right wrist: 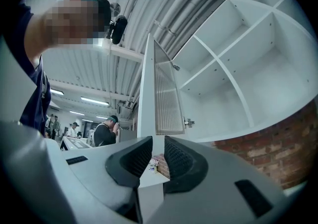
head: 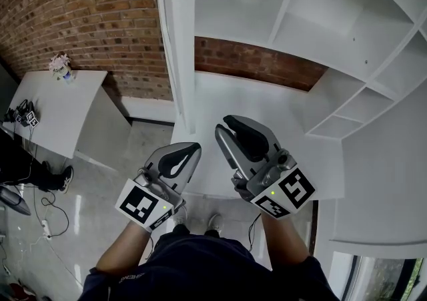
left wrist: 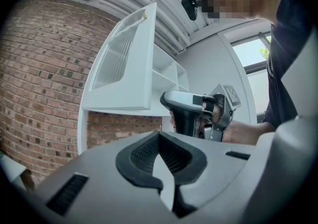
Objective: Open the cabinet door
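The white cabinet door [head: 179, 46] stands swung open, edge-on in the head view, with bare shelves [head: 320, 19] behind it. My right gripper [head: 225, 126] is just right of and below the door's lower corner. In the right gripper view its jaws [right wrist: 158, 141] are open by a narrow gap. The door's edge [right wrist: 146, 94] and ribbed panel [right wrist: 166, 99] rise beyond that gap, and the pads do not press on them. My left gripper [head: 193, 149] hangs lower left, shut and empty, its pads meeting at the tip [left wrist: 159, 136]. The door [left wrist: 126, 69] and right gripper [left wrist: 174, 111] show ahead of it.
A white counter [head: 267, 99] runs under the cabinet against the brick wall [head: 87, 19]. A white table [head: 60, 103] with a small flower pot [head: 61, 66] stands at the left, with cables on the floor beside it. People [right wrist: 107, 131] stand far off in the right gripper view.
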Available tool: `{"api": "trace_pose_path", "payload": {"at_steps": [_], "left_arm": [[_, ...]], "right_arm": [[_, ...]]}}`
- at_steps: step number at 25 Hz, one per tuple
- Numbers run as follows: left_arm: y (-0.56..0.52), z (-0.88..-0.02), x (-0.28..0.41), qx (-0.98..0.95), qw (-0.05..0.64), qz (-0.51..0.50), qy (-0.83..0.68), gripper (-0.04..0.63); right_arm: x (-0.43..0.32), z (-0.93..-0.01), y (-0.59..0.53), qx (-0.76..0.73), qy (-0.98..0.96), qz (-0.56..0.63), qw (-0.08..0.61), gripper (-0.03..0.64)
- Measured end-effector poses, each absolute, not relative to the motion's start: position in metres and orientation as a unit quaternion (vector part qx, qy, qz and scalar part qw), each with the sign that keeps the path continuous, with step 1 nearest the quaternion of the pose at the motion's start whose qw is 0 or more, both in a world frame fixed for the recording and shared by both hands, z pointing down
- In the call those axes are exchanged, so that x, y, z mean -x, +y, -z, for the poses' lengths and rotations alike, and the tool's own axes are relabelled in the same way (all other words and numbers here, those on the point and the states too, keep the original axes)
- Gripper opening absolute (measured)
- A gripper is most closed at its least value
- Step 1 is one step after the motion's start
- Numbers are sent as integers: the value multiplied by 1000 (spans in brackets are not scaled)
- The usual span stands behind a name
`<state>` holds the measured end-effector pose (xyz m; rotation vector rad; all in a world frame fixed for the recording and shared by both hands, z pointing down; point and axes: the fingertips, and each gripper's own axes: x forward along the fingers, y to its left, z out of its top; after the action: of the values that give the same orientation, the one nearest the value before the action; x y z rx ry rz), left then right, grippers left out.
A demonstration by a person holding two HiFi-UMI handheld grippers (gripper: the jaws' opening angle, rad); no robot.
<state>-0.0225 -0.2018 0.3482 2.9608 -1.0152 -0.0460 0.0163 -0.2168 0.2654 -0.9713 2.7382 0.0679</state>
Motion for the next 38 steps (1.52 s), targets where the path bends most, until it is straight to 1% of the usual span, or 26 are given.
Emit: {"api": "trace_pose_path", "payload": {"at_steps": [17, 38], "left_arm": [[-216, -351, 11, -955, 9, 9, -298, 8], [-243, -361, 9, -964, 21, 7, -265, 8]], "right_arm": [[-56, -311, -227, 389, 917, 25, 88, 52], [-58, -342, -237, 431, 897, 65, 78, 31]]}}
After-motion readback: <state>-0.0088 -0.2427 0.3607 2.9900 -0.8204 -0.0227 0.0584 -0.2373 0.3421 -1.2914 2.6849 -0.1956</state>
